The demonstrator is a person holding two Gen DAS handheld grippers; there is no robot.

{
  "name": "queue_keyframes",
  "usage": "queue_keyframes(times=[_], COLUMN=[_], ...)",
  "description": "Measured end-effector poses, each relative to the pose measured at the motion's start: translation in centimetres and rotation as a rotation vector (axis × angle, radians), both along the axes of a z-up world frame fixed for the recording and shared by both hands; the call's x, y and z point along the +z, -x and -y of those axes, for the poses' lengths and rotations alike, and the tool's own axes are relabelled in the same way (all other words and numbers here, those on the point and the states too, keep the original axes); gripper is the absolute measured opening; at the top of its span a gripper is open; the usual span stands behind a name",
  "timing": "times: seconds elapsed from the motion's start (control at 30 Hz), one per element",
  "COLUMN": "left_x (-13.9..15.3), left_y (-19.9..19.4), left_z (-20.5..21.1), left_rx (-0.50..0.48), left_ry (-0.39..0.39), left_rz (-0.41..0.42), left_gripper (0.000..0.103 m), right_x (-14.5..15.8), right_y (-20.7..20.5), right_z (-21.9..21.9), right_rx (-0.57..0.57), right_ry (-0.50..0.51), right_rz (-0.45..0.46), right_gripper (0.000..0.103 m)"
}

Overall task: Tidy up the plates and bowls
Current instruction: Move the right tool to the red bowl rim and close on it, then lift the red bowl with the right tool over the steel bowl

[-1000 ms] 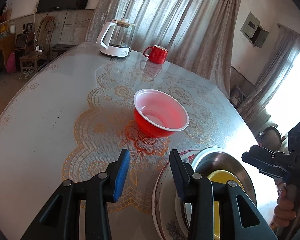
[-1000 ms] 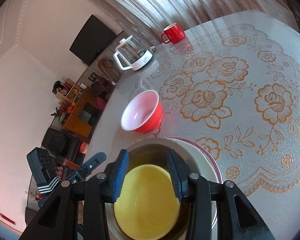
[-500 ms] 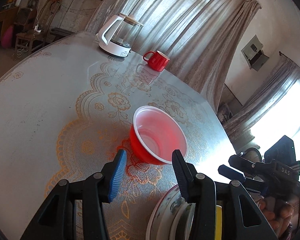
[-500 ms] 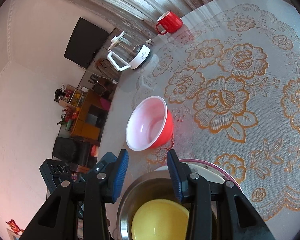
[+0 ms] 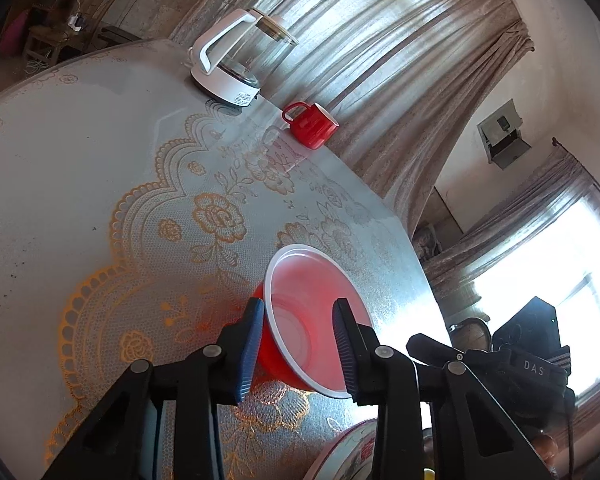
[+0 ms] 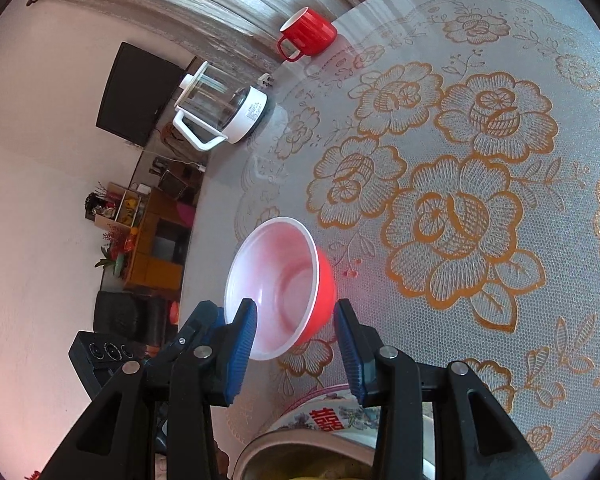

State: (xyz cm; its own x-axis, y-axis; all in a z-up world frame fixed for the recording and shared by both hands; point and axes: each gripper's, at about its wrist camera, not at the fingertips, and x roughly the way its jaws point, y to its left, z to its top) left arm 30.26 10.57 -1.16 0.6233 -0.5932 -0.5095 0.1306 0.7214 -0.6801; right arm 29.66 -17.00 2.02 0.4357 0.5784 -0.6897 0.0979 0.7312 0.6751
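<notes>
Jaws closing astride red bowl (image 5: 300, 316); right gripper (image 6: 296, 356) reads "DAS".

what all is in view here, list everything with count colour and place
red bowl: 1, red outside, pale inside, on the table just ahead of both grippers
red mug: 1, red, far edge of the table by the curtain
kettle: 1, clear jug on a white base, far side of the table, apart from the mug
patterned plate: 1, white with red characters, near edge, under the metal bowl
metal bowl: 1, silver, on the plate, something yellow inside
table: 1, grey cover with gold flowers
left gripper: 1, black with blue pads, jaws just been closing, astride the red bowl's near rim
right gripper: 1, black with blue pads, nothing held
</notes>
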Motion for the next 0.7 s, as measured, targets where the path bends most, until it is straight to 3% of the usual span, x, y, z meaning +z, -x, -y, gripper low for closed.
queue_keyframes(times=[0.1,0.27,0.5,0.57,0.7], left_x=[-0.3,-0.9,-1.5,-1.7,-1.9], left_y=[-0.4,-0.7,-0.7,-0.7,-0.4], left_z=[0.3,0.1,0.4,0.4,0.3], left_rx=[-0.012,-0.02,-0.037,-0.03,-0.028], left_ry=[-0.002,0.015,-0.01,-0.034,-0.038], left_rz=[0.004,0.008,-0.004,-0.003,0.022], left_gripper=[0.027,0.027,0.026,0.02,0.017], right_x=[-0.6,-1.3,-2.0,-2.1,-1.9], right_y=[-0.9,-2.0,-2.5,-2.5,-2.3], right_z=[-0.5,-1.0,-1.7,-2.0,-2.1], right_rx=[0.003,-0.007,0.013,0.023,0.031], right_ry=[0.023,0.054,0.14,0.154,0.17], right_rz=[-0.012,-0.02,-0.004,0.002,0.019], right_gripper=[0.035,0.033,0.012,0.011,0.011])
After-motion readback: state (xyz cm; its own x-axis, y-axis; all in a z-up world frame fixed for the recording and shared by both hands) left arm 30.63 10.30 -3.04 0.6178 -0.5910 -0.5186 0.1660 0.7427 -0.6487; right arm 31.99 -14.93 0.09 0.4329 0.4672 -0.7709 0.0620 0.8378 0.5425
